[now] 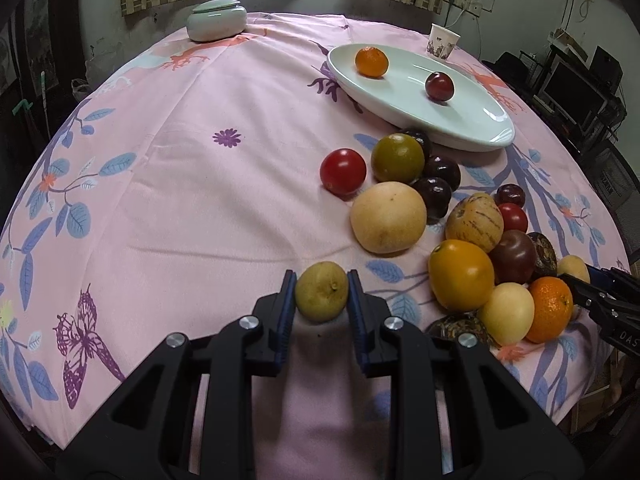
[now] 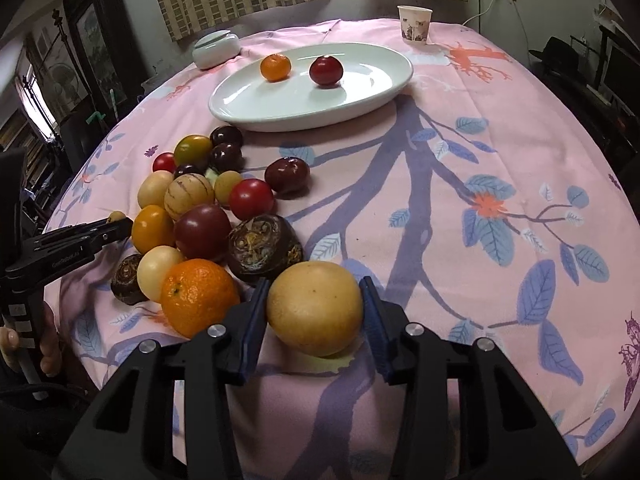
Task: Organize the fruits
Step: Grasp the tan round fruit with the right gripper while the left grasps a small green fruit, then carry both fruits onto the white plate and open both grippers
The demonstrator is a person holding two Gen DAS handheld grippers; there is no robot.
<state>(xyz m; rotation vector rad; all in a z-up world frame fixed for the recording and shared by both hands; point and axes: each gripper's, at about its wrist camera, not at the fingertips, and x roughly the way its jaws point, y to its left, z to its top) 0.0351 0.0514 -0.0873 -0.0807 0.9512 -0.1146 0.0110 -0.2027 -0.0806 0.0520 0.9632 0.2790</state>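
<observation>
Left wrist view, bottom centre: left gripper (image 1: 322, 292) clenched on a small yellow-green fruit (image 1: 322, 291), blue pads pressed to both its sides, over the pink floral tablecloth (image 1: 180, 208). Skin dull and speckled, a small navel facing the camera.

Right wrist view, bottom centre: right gripper (image 2: 314, 312) grasping a large pale yellow round fruit (image 2: 315, 307), pads against its left and right flanks, underside low on the cloth. Skin smooth, tan-yellow, faintly freckled.

Just left of that fruit, touching the left finger: a mandarin (image 2: 199, 296). Behind it, a dark ridged fruit (image 2: 264, 254), crowding the way forward.

Further up and left in the same view: a packed heap of fruit (image 2: 192, 208), with red tomatoes, dark plums, a striped pale melon-like fruit, an orange-yellow one. At mid-left edge, the other gripper's fingers by the heap, a hand on its handle below.

Beyond the heap, upper centre: white oval plate (image 2: 372, 92) with a small orange (image 2: 275, 67) and a dark red plum (image 2: 326, 71), apart from each other.

Farthest back: a lidded pale ceramic jar (image 2: 216, 54) at upper left, a paper cup (image 2: 414, 24) at upper right.
</observation>
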